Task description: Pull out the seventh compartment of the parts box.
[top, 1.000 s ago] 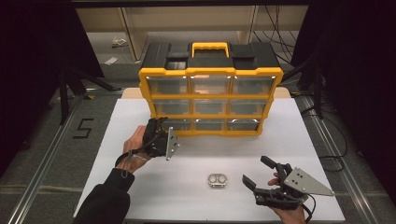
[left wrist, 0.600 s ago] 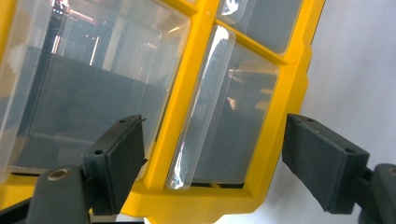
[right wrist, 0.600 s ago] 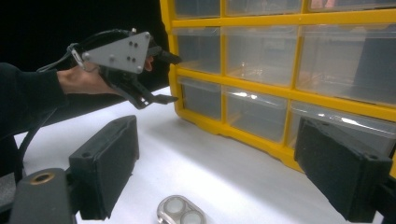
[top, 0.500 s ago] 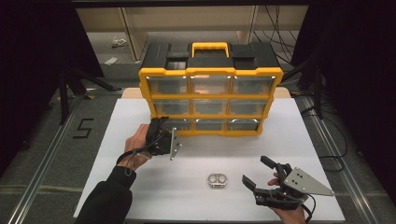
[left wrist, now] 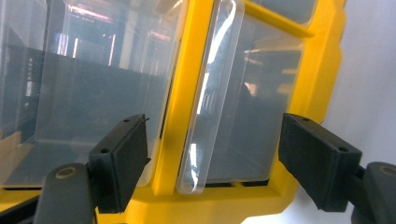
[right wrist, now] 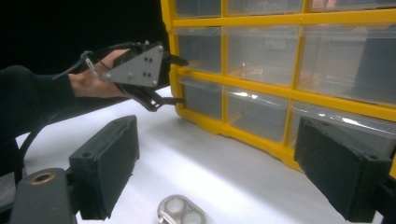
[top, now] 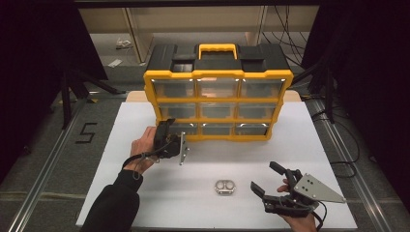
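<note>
The clear plastic bottom-left drawer (top: 183, 128) of the yellow-framed, black-topped parts organizer (top: 217, 76) is shut in its slot at the cabinet's lower left corner, just about to be pulled. Nearest the camera, the right gripper (top: 261, 175) hangs released over the white tabletop (top: 193, 164), its jaws spread and empty. A small oval metal piece with two round windows (top: 225, 187) lies just beside it. Farther in, the left gripper (top: 167, 126) is up against the drawer front. In its own view its jaws straddle the drawer's clear pull lip (left wrist: 210, 102) and have just been closing, but both pads still stand apart from the plastic, so nothing is grasped yet. A clean pull likely depends on centring the lip between the pads and seating them well behind its edge. The grip should then be firm before the gripper draws straight back along the slot. A skewed tug could jam the drawer or drag the light organizer forward across the table. The idle gripper could brace the frame.
</note>
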### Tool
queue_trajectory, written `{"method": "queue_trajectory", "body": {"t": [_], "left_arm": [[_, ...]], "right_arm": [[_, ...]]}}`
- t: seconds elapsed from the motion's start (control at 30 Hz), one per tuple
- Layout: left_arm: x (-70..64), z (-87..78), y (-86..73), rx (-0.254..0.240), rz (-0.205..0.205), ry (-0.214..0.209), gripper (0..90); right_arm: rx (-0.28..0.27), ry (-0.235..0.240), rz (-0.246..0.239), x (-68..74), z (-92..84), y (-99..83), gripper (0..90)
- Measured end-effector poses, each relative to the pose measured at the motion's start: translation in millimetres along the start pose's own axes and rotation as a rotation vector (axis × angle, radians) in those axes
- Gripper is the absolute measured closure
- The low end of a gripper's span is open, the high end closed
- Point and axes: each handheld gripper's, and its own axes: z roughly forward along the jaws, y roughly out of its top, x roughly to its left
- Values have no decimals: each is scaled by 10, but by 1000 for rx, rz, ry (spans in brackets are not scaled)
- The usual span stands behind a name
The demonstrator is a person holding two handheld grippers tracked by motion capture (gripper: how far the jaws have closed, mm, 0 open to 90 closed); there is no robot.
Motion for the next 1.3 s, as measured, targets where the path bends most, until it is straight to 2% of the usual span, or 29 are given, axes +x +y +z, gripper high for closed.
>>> {"method": "queue_trajectory", "body": {"t": [0.13,0.2,0.3,0.43,0.53,0.7,0.73,0.83,0.87,0.9,1.07,1.17,1.23,1.3], "left_arm": [[-19,22,38,12,13,36,258],[-27,27,44,13,13,41,264],[-56,48,57,21,38,55,276],[-77,78,64,35,42,71,278],[-117,106,84,30,57,102,289],[-142,111,110,31,82,124,309],[-163,119,114,32,99,148,320],[-179,125,121,34,113,163,331],[-197,132,125,35,122,180,341],[-197,132,125,35,122,180,343],[-268,161,116,35,120,235,367],[-272,156,116,44,117,244,395],[-272,158,116,48,130,274,397],[-287,165,114,49,123,280,397]], "right_arm": [[-1,1,3,0,0,-1,151],[-3,2,3,0,3,-1,151],[-4,3,0,1,7,-4,151],[-5,4,4,1,5,-1,151],[-4,5,2,1,4,-1,151],[-3,5,4,7,5,-2,151],[-5,6,5,6,2,0,151],[-5,5,3,3,5,-2,151],[-6,5,0,1,7,-3,151],[-6,5,0,1,7,-3,151],[1,3,2,1,-1,1,151],[0,3,3,1,-2,2,152],[-2,2,4,-1,0,0,152],[0,1,4,-2,-3,2,152]]}}
